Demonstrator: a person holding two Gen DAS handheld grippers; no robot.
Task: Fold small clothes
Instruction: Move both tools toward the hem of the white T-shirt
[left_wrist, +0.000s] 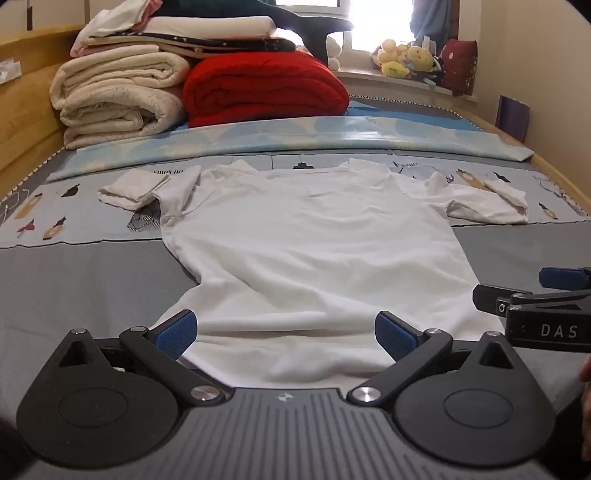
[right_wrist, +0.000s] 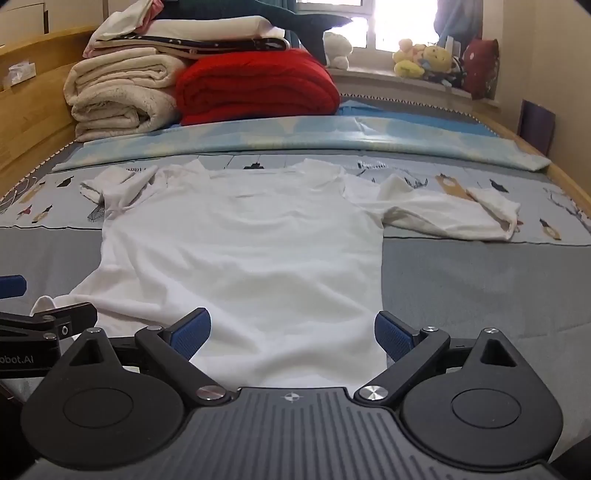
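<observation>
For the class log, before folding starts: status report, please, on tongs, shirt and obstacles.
Left tongs open, right tongs open, both empty. White shirt spread flat on bed, sleeves bunched. Nothing on it.

Black tongs (left_wrist: 286, 334) with blue ribbed pads (left_wrist: 176, 329), silver screws, grey grooved base.

Bare bed (left_wrist: 92, 280) flanks the shirt (left_wrist: 310, 240); stacked blankets (left_wrist: 258, 88) block the far end.
</observation>
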